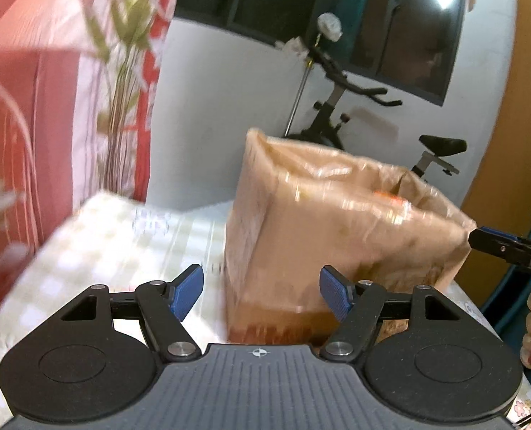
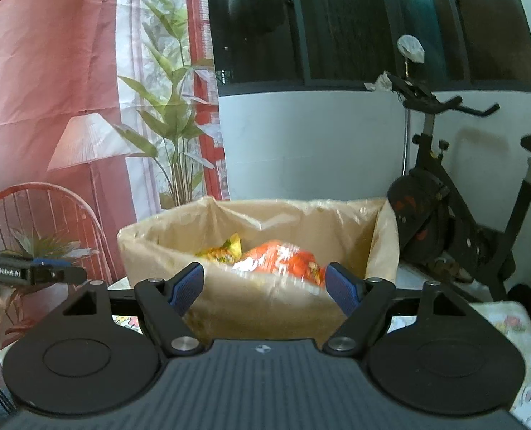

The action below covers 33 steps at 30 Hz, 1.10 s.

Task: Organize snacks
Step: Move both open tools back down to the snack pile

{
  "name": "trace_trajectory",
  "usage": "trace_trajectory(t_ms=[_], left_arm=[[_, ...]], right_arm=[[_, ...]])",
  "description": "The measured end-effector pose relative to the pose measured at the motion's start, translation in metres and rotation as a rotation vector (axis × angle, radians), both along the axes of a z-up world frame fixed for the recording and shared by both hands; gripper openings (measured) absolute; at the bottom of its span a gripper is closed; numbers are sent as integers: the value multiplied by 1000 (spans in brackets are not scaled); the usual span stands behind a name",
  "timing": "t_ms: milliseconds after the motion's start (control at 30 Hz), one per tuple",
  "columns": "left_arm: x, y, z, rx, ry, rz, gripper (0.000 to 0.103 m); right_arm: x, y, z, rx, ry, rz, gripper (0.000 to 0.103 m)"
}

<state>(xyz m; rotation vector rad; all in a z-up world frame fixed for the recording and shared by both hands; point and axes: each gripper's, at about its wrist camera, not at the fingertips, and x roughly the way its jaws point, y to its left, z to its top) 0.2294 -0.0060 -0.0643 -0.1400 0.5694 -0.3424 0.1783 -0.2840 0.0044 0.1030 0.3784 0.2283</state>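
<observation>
Our left gripper (image 1: 261,292) stands with its blue pads (image 1: 186,292) apart and nothing between them, just short of the cardboard box (image 1: 337,236) on the checked tablecloth (image 1: 115,243). Our right gripper (image 2: 265,286), jaws likewise apart and empty, faces the box's near wall. Inside the box lie an orange snack packet (image 2: 283,259) and a yellow one (image 2: 226,251) to its left. An exercise bike (image 2: 455,208) stands behind the box, to its right.
</observation>
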Motion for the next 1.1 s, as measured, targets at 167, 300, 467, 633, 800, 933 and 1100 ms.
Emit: trace_trajectory(t_ms=[167,300,467,633,800,933,1100], left_arm=[[-5,-4,-26,-5,72,-7,74],[-8,-10,-41,-2,111,-27,74],[-12,-13,-57,13,144,-40,74],[-20,-15,-68,11,165,-24,73],[-21,-19,-78,13,208,-12,73],[-21,-20,-82,12,229,-13,73],[-21,-19,-84,10,235,-6,73]], right_arm=[[-11,0,-24,14,53,-19,78],[-20,-5,-44,28,113,-42,78],[-28,-13,-71,55,197,-68,78],[-31,-23,-92,76,254,-105,78],[-27,-21,-116,55,343,-81,74],[-23,-17,-136,70,416,-61,74],[-13,-16,-150,92,459,-65,74]])
